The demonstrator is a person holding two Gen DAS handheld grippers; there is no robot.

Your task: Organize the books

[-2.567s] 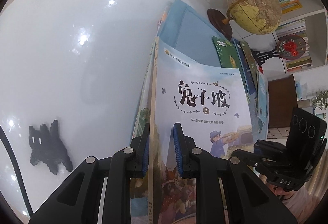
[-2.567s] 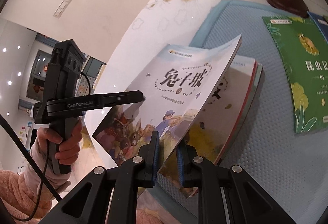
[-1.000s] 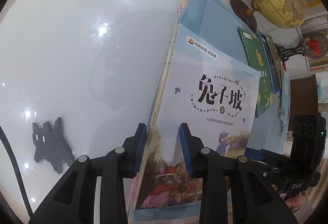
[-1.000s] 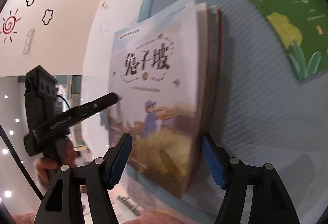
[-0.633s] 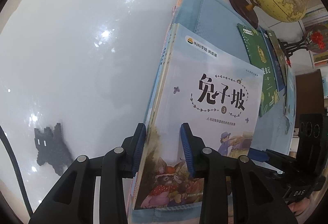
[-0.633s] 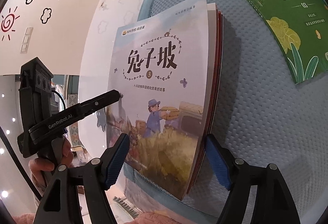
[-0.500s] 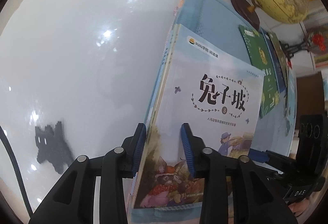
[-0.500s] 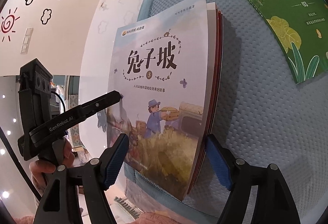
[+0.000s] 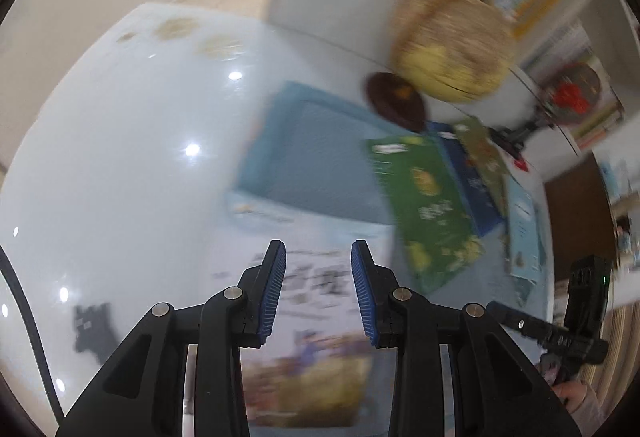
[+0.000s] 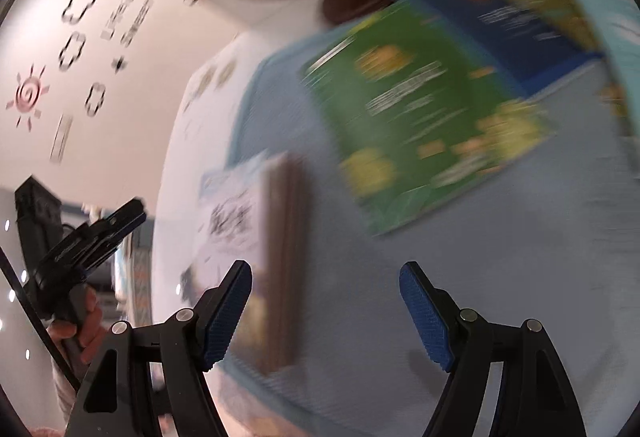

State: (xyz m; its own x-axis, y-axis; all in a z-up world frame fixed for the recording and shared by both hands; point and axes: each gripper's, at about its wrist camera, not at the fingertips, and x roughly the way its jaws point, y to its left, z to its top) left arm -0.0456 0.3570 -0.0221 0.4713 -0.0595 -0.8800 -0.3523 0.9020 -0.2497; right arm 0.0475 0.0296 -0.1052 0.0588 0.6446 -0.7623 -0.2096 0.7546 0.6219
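Cataloguing from left to right across our two wrist views, both blurred. First, the white table [image 9: 120, 157], glossy and bare on its left part. Next, our left gripper [image 9: 319, 289], jaws narrowly parted and empty; the stacked books [image 9: 316, 337] lie flat beneath and just ahead of it, pale cover uppermost, resting at the near edge of the blue mat [image 9: 320, 157]. In the right wrist view the same stack sits at the left, beside the left finger of our right gripper [image 10: 325, 313], whose jaws stand wide and hold nothing. Further right on the mat, the green book [image 10: 420, 125] lies flat, long axis slanting up and away, ahead of and slightly right of the right gripper. Beyond it, a dark blue book [image 10: 512, 25] partly overlapped. We judge the right hand nearer the green book, so it looks the likelier next pick. Behind these stands a globe [image 9: 452, 45].
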